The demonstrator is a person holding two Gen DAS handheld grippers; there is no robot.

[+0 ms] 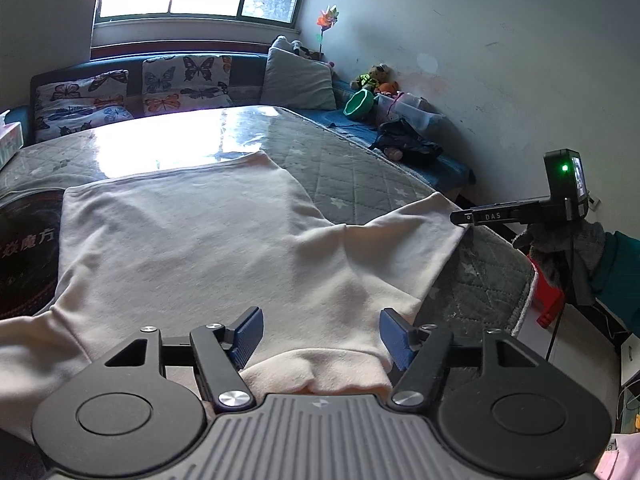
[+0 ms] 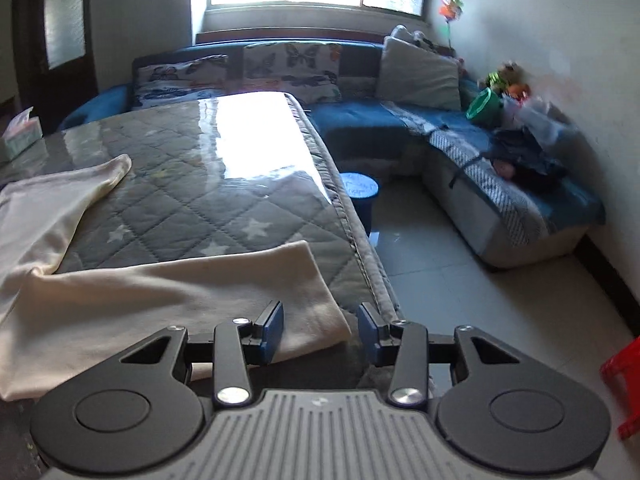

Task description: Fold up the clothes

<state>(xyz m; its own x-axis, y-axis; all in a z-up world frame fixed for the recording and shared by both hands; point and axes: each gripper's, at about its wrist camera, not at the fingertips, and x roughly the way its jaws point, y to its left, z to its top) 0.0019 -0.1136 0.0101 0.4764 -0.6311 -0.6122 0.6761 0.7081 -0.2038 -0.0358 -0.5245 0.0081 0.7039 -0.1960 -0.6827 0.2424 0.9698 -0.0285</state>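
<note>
A garment (image 1: 192, 232) lies spread flat on the counter (image 1: 352, 168), its collar end nearest the left gripper (image 1: 322, 334), whose jaws stand apart over that edge without pressing it. One sleeve (image 1: 416, 224) reaches right to the counter's side edge, where the right gripper (image 2: 320, 332) hovers, jaws parted, the sleeve's end just below and left of them. A round mat (image 1: 28, 248) lies on the counter left of the garment, partly under it. A tissue box (image 2: 20, 134) sits at the far left corner. Behind the counter runs a sofa (image 2: 400, 120) with cushions (image 1: 184, 84) along its back. On the floor, a stool (image 2: 360, 188) stands between counter and sofa.
</note>
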